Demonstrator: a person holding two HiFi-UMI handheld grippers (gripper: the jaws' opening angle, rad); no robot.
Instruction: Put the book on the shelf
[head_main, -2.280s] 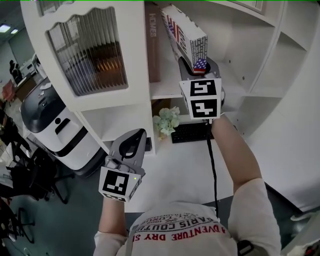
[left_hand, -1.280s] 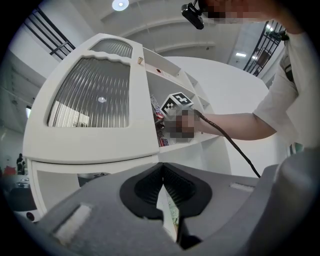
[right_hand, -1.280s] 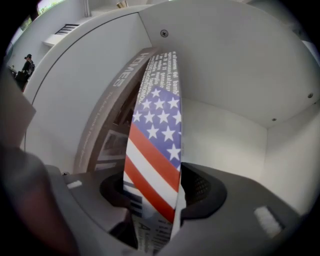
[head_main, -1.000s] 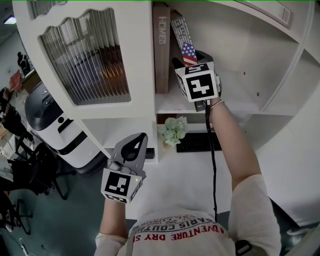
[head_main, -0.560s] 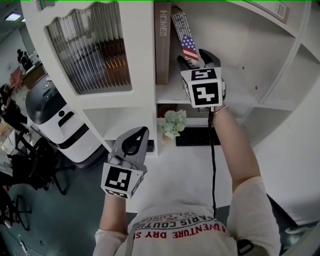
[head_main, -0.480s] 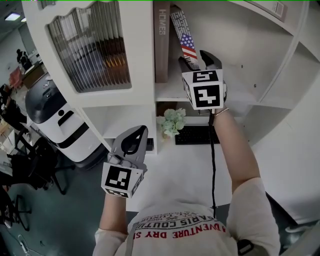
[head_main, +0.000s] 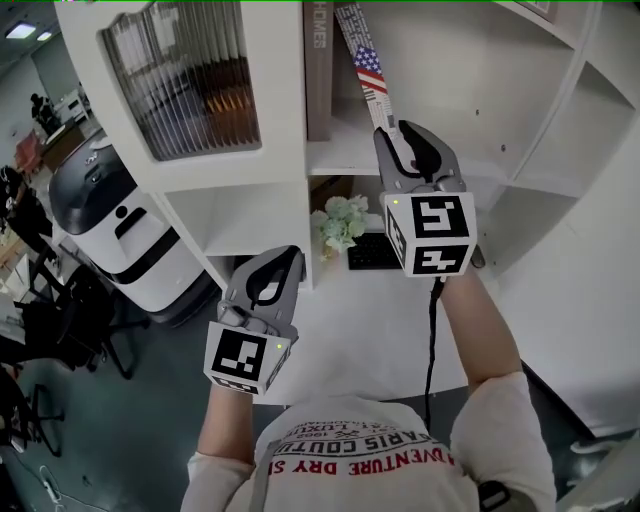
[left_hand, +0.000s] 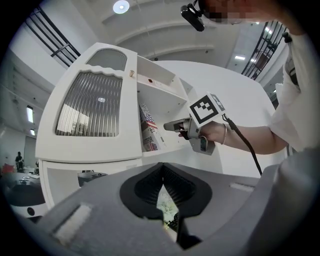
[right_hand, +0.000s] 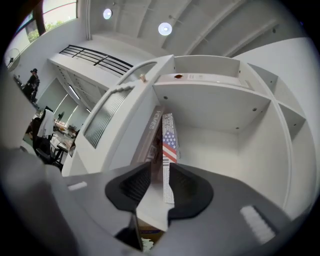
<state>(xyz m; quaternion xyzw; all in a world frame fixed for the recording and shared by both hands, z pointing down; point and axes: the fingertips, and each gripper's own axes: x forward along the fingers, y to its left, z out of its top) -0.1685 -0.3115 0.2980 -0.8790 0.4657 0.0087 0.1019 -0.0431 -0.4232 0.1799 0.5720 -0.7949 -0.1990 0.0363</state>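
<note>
**Book on the shelf, and we are backing the right gripper off it**

On the left, our left gripper (head_main: 278, 268) hangs low in front of the cabinet, well away from the work. Its jaws are pressed together with nothing between them. Up on the shelf (head_main: 340, 155), the book (head_main: 362, 60) with the flag spine now stands tilted, its top leaning on the tall brown book (head_main: 318, 70) beside it and its foot on the board. A moment ago our right gripper (head_main: 410, 145) held it by that foot. Now the gripper has let go and pulled back toward us, just clear of the shelf edge. Its jaws are closing on empty air, with the book just ahead of the tips and not pinched. We judge the placing done, though the book's lean may still need straightening.
</note>
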